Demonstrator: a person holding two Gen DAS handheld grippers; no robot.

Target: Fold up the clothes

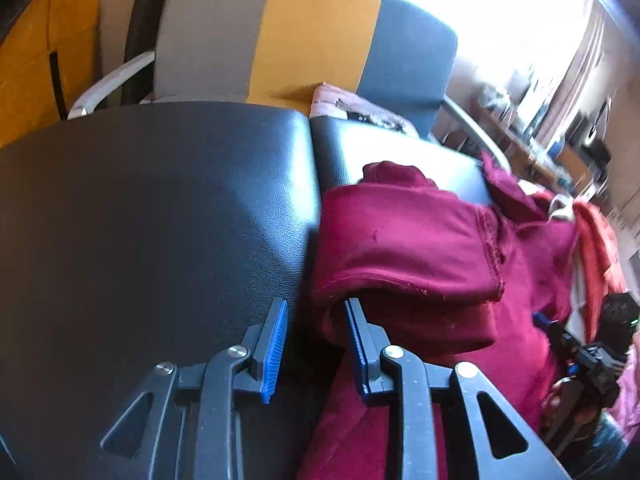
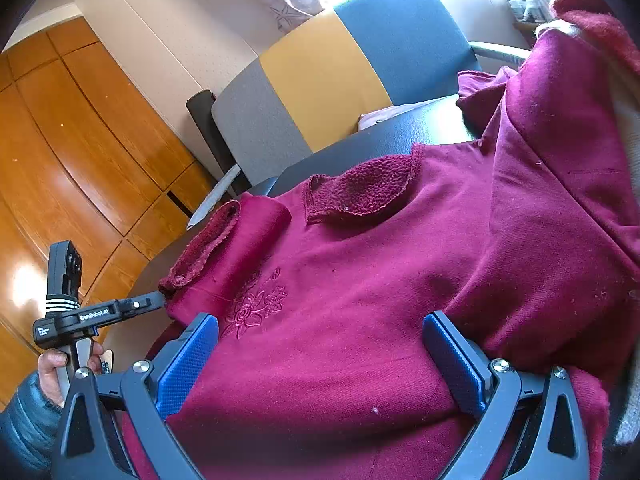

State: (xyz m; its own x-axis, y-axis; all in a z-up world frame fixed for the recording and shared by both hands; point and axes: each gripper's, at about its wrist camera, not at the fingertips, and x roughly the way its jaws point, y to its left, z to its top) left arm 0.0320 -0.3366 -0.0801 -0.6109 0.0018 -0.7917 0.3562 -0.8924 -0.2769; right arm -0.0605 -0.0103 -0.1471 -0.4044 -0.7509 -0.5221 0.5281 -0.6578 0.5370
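Left gripper (image 1: pixel 316 344), open and empty, sits at the maroon sweater's (image 1: pixel 404 240) folded edge; right gripper (image 2: pixel 320 364) open, apparently straddling it.

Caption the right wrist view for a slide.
Right gripper open over a maroon sweater on a black table; left gripper at its folded sleeve.

My right gripper (image 2: pixel 320 356) stands with its blue pads (image 2: pixel 188 360) spread wide, hovering over the maroon sweatshirt (image 2: pixel 360 280), which lies spread on the dark table (image 2: pixel 360 140) (an embroidered flower (image 2: pixel 256 304) sits just ahead of the left pad). At the far left my left gripper (image 2: pixel 154 300) reaches the folded sleeve (image 2: pixel 208 248); whether it pinches the cloth I cannot tell. My hand (image 2: pixel 60 364) grips its handle. Behind stands a grey, yellow and blue chair (image 2: pixel 328 76).
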